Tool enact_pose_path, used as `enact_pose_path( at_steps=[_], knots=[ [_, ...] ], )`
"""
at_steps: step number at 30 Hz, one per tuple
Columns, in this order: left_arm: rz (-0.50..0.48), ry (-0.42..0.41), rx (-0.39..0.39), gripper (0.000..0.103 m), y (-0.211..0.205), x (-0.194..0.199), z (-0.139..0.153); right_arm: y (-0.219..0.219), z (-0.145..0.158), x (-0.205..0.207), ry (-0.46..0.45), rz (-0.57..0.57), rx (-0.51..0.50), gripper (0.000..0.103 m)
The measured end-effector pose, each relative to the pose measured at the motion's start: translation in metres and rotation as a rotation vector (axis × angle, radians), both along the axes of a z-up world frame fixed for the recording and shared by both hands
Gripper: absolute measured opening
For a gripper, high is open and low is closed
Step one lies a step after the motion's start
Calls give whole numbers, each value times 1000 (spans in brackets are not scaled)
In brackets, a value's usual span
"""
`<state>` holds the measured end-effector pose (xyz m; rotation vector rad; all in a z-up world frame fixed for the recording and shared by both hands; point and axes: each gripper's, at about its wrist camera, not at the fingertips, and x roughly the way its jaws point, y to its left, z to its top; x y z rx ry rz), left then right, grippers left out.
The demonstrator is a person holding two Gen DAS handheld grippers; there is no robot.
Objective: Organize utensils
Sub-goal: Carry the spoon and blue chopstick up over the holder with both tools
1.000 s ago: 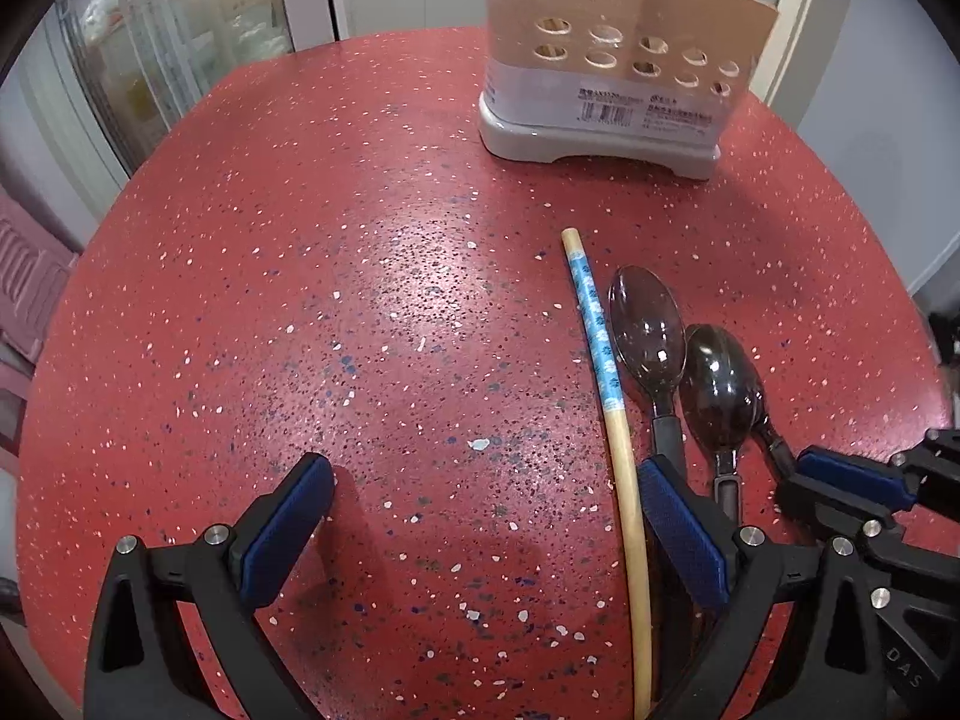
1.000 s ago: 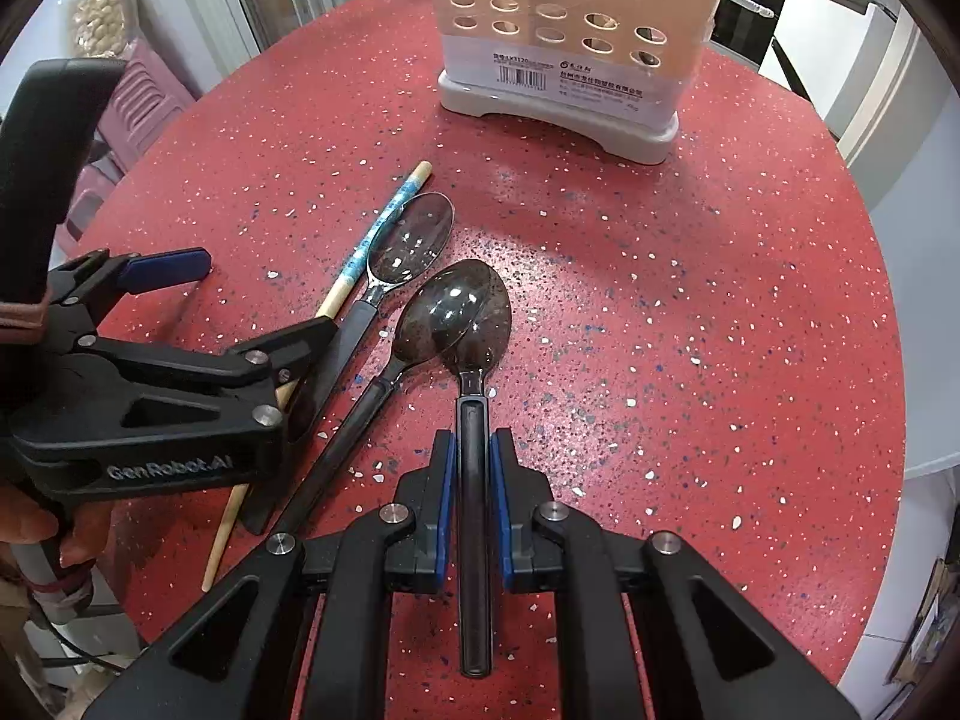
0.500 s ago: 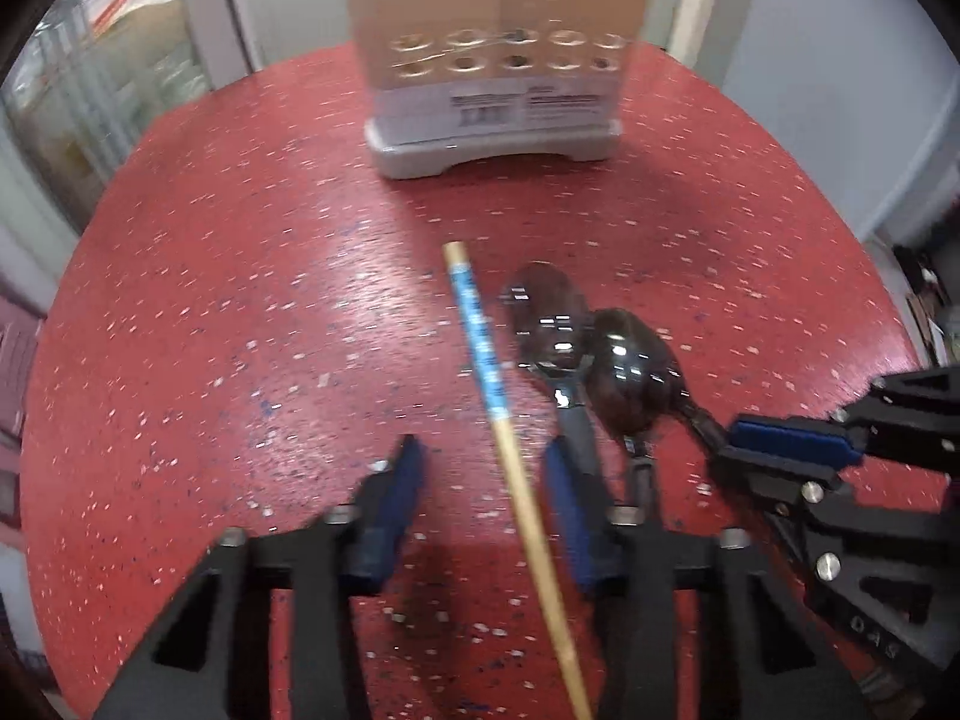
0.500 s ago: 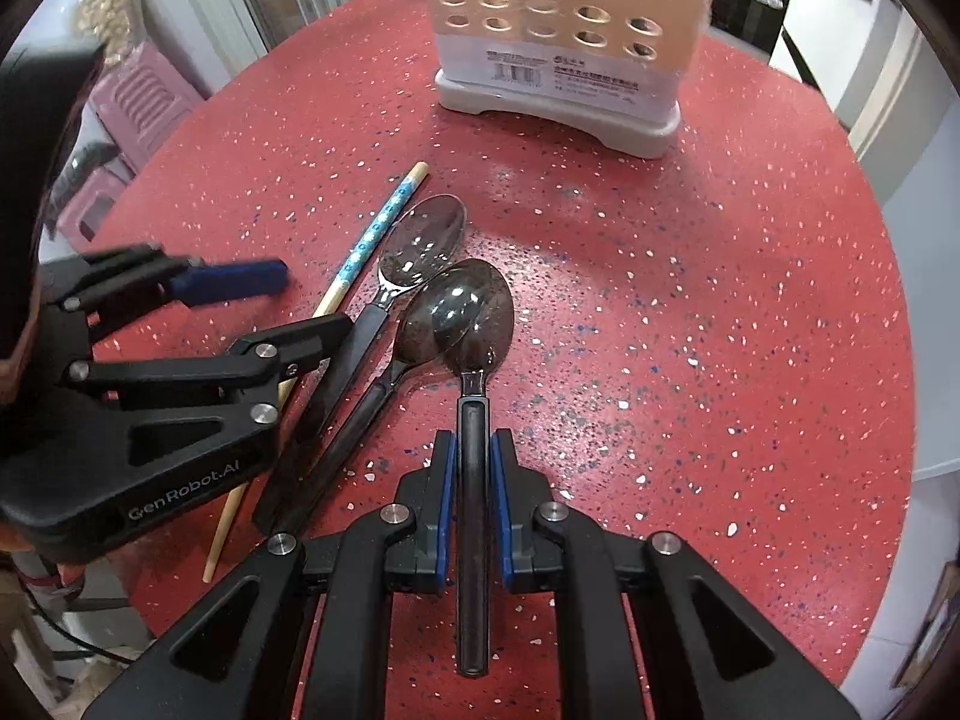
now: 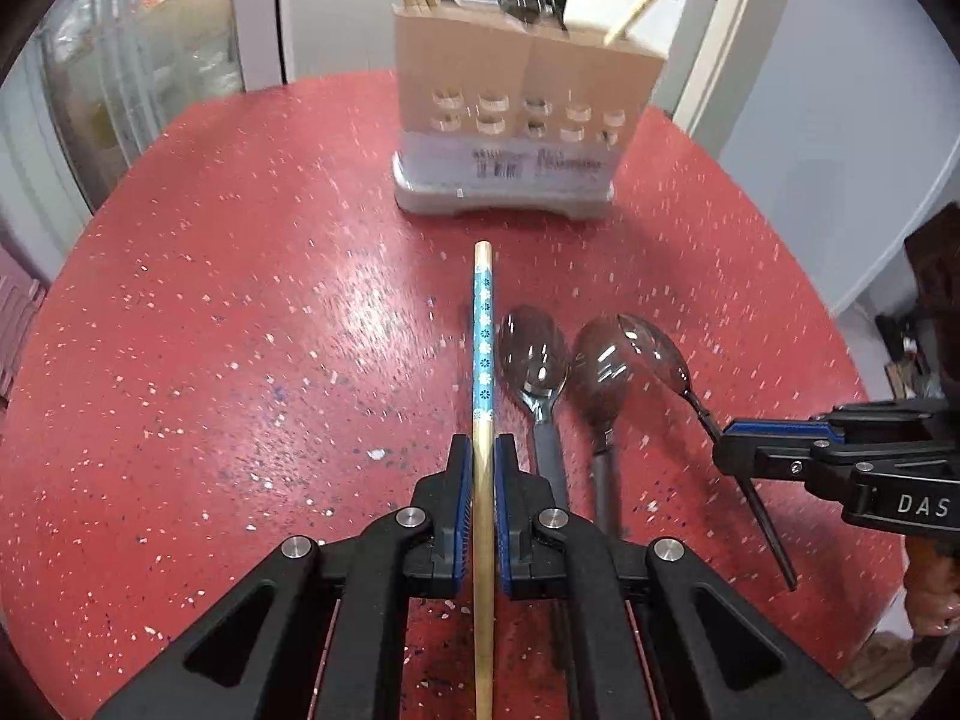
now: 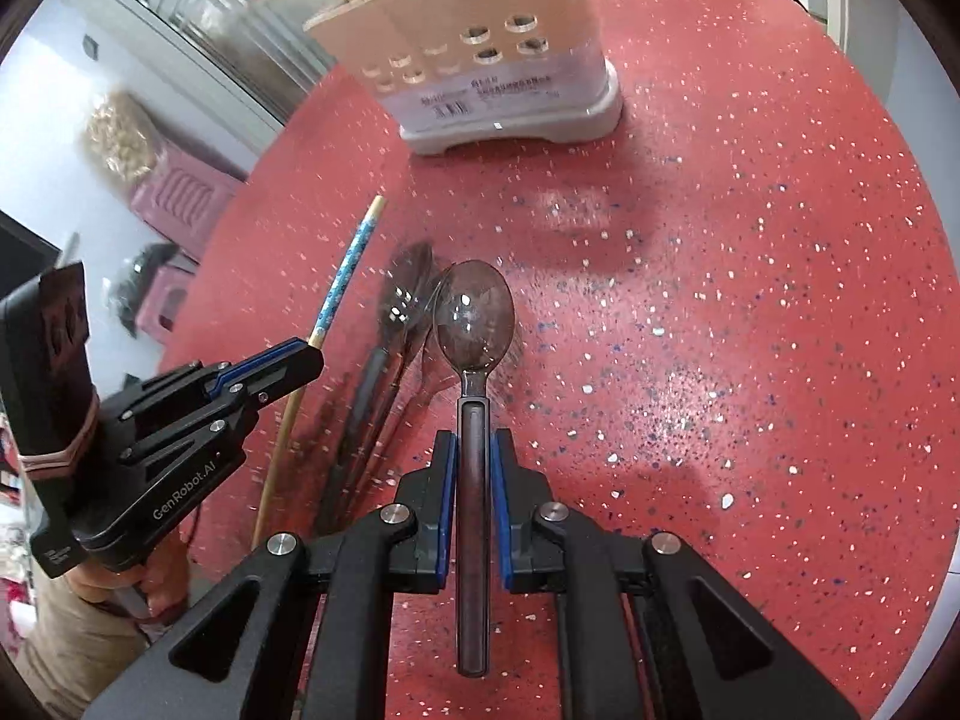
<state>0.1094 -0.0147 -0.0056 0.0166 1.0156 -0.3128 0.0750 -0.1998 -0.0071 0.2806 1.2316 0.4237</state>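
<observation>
Now each gripper carries one utensil, so both can go to the holder (image 5: 516, 138) at the far side of the tabletop (image 5: 240, 330) in one trip. The left gripper (image 5: 483, 480) has its fingers clenched on the chopstick (image 5: 483, 324), gripped at mid-length so the patterned end points ahead toward the holder's open top. The right gripper (image 6: 474, 468) clamps the handle of a clear spoon (image 6: 474, 318), bowl forward and raised off the tabletop. Two more spoons (image 5: 534, 360) lie side by side just beside the chopstick, waiting. Chopsticks and a spoon already stand in the holder, which probably marks where these belong.
</observation>
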Motion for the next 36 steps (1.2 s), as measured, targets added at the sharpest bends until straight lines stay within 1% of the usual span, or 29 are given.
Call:
enact_pose_path(
  at_steps=[7,11,13,19,25,31,36],
  knots=[
    [26,-87,-48,33,5,-6,36,-11,27,2,-69,-5,75,12],
    [44,-142,-76,33,7,-1,58,-16,47,5,-124,-16,100,12],
    [56,-171,-91,33,8,4,69,-20,61,9,-169,-20,103,12],
    [77,-257,-136,33,9,25,105,-28,93,26,-254,-34,101,12],
    [93,-312,-156,33,5,48,127,-32,116,49,-310,-41,97,12],
    [126,-389,-187,33,7,81,152,-28,140,78,-376,-62,88,12],
    [146,-433,-214,33,6,112,164,-22,149,108,-415,-65,94,12]
  ],
)
